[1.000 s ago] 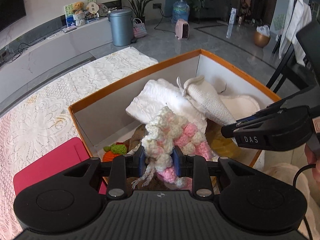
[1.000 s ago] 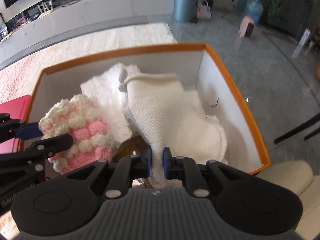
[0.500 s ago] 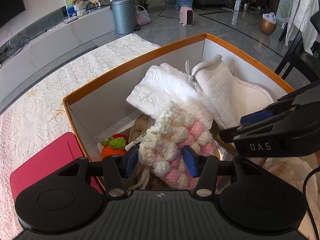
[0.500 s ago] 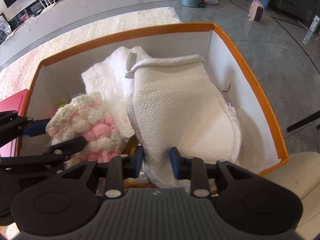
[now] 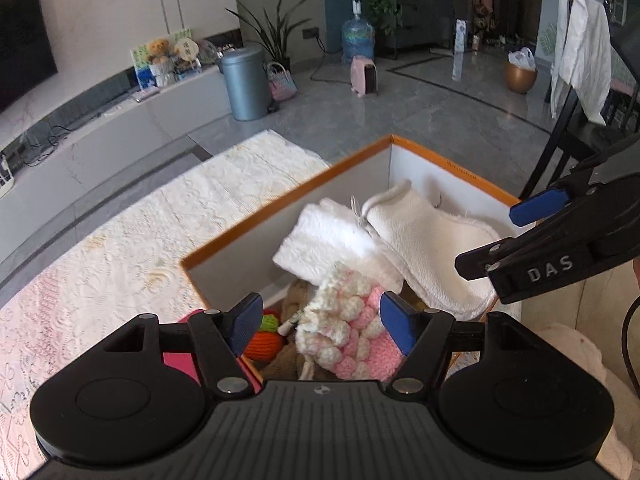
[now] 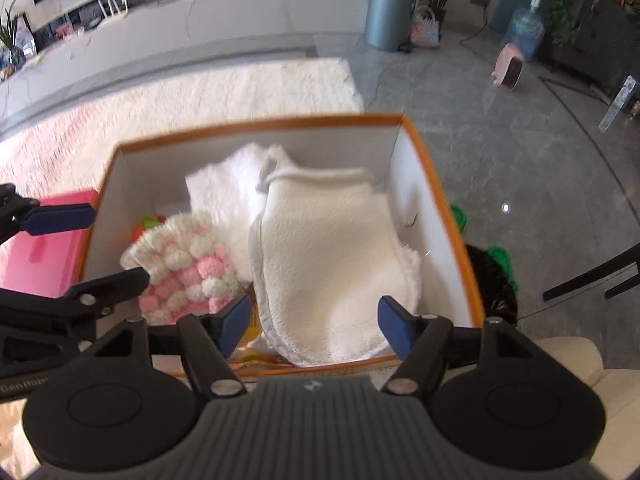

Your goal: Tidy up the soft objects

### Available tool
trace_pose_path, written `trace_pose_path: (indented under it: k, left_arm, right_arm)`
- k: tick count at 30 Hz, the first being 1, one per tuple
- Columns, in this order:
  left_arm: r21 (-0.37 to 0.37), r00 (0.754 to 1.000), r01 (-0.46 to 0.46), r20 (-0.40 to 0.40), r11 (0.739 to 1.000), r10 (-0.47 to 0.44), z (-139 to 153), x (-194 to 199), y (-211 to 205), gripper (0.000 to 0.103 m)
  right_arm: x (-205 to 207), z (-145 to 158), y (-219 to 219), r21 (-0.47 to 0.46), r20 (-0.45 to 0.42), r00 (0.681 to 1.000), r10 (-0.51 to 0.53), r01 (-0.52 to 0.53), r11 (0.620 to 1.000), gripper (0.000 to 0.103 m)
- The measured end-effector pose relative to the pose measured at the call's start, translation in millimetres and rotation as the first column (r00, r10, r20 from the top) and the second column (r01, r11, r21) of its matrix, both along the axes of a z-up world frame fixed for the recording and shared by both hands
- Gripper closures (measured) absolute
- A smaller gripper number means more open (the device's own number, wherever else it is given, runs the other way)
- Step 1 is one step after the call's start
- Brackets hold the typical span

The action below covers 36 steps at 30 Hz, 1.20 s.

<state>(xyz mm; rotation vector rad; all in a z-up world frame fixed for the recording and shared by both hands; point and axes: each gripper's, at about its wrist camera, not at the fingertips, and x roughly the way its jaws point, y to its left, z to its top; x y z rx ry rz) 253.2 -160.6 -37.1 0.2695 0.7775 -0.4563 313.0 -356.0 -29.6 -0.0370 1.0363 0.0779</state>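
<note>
An orange-rimmed white box (image 5: 280, 196) (image 6: 256, 122) holds the soft things. A pink and cream crocheted piece (image 5: 352, 332) (image 6: 188, 268) lies in it, below my left gripper (image 5: 320, 324), whose jaws are opening and clear of the yarn. A cream fleecy mitt (image 5: 428, 248) (image 6: 328, 264) lies on a folded white towel (image 5: 320, 236) (image 6: 228, 188). Above it, my right gripper (image 6: 314, 326) has its jaws opening too, with the pads off the mitt. An orange and green knitted toy (image 5: 266, 336) sits at the box's near left corner. Each gripper also shows in the other's view, the right (image 5: 560, 236) and the left (image 6: 60, 248).
A pink flat box (image 5: 180, 360) (image 6: 40, 248) lies left of the orange box on a white lace cloth (image 5: 120, 260). A cream cushion (image 6: 568, 360) is at the near right. A dark chair (image 5: 568, 148) stands beyond the box. Grey floor (image 6: 520, 140) lies further off.
Both grippers let go: the left released the crocheted piece, the right released the mitt. Both opened wide and rose, and the two things settled into the box.
</note>
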Motion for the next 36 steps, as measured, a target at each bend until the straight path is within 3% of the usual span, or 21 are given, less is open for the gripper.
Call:
trace_pose_path:
  k: [5,9,11,16,22,25,32,36]
  left_arm:
    - [-0.096,0.996,-0.061,0.053,0.994,0.066,30.4,-20.8,25.9,0.024]
    - [-0.184,0.981,-0.131,0.116,0.974,0.154,52.7,-45.2,53.1,0.025]
    - [-0.201,0.974,-0.142,0.144,0.969,0.173,61.7,-56.9,64.6,0.032]
    - [-0.227,0.947,-0.173,0.228,0.958,0.225,74.1,-89.9,92.0,0.033]
    - [-0.254,0.892,-0.269,0.299,0.929,0.340,77.7,-121.5,127.8,0.037]
    - [-0.287,0.841,-0.339,0.335,0.896,0.426,74.6,-135.9,144.7,0.037]
    - [-0.308,0.774,-0.435,0.352,0.846,0.526,53.7,-162.1,180.5,0.037]
    - [-0.292,0.723,-0.485,0.398,0.825,0.565,31.5,-179.5,190.3,0.037]
  right_arm:
    - [-22.0,31.0,4.7,0.022,0.096,0.995,-0.004,0.002,1.000,0.022]
    - [-48.1,53.5,17.9,0.048,0.192,0.981,-0.003,-0.007,0.999,0.015]
    - [-62.3,61.5,27.4,0.059,0.236,0.972,0.003,-0.017,0.998,0.013]
    - [-101.5,79.0,54.6,0.084,0.351,0.936,0.021,-0.054,0.995,0.009]
    - [-146.0,86.3,93.6,0.081,0.478,0.878,0.032,-0.080,0.994,0.003]
    - [-165.6,84.2,115.8,0.059,0.529,0.848,0.044,-0.089,0.994,0.003]
    - [-206.2,66.9,148.6,0.071,0.607,0.794,0.011,-0.068,0.995,0.003]
    - [-220.5,51.4,158.9,0.055,0.633,0.774,0.003,-0.049,0.997,0.003]
